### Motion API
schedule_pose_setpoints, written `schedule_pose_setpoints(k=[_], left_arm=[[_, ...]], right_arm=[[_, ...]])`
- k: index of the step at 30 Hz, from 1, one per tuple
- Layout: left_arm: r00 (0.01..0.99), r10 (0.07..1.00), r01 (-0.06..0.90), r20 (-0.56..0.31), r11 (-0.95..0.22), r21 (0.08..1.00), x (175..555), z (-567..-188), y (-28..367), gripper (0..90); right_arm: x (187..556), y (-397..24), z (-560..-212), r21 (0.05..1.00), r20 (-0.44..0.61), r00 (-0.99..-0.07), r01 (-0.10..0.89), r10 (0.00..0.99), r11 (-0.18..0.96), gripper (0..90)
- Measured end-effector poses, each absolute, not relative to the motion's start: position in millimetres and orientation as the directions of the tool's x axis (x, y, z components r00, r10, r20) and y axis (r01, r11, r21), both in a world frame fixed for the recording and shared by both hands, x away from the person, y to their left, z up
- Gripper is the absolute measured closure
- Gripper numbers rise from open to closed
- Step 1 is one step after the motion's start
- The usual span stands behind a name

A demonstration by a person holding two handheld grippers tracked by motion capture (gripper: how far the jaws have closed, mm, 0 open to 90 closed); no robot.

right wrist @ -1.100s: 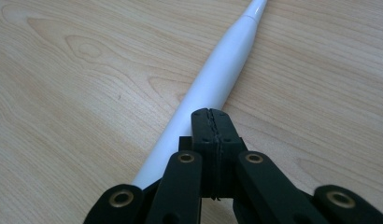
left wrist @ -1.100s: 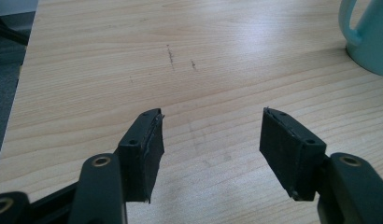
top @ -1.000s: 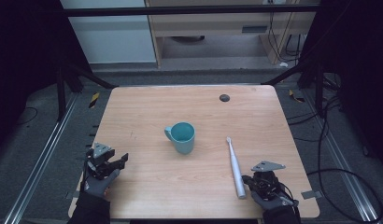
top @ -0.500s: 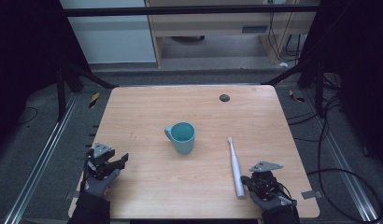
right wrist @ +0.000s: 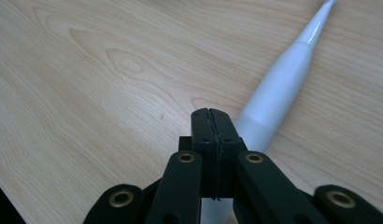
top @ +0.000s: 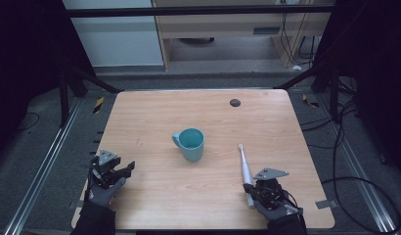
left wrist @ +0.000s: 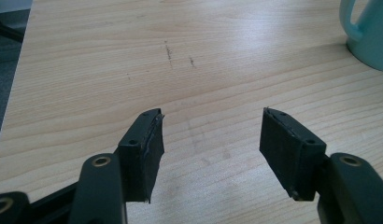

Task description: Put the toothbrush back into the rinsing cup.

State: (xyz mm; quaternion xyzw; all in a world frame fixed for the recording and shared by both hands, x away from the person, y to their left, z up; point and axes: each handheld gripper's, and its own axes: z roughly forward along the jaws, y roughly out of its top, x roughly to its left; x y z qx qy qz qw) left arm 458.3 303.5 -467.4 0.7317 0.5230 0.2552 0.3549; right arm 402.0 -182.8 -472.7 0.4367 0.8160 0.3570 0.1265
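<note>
R gripper (right wrist: 211,116) closed, empty, over white toothbrush (right wrist: 278,88) handle on desk (top: 154,122); L gripper (left wrist: 210,135) open, empty.

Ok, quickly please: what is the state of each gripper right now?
Left gripper: open, nothing between its jaws, above bare table.
Right gripper: shut, jaws pressed together and holding nothing; the white toothbrush lies on the table just beside and under it.

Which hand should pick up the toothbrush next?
Probably the right. The right gripper sits right over the toothbrush, jaws shut with nothing between them. The left gripper is open but across the table, left of the cup.
</note>
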Motion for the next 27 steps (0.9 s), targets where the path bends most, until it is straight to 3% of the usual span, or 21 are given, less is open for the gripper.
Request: schedule_pose_setpoints(k=[21, 27], left_arm=[[0.324, 0.946, 0.585, 0.002, -0.202, 0.785, 459, -468, 303, 38.7], [0.324, 0.946, 0.586, 0.000, -0.201, 0.785, 459, -468, 303, 38.7]], right_arm=[[401, -191, -475, 0.682, 0.110, -0.569, 0.640, 0.815, 0.355, 90.0], [402, -210, -467, 0.706, 0.088, -0.497, 0.642, 0.863, 0.298, 90.0]])
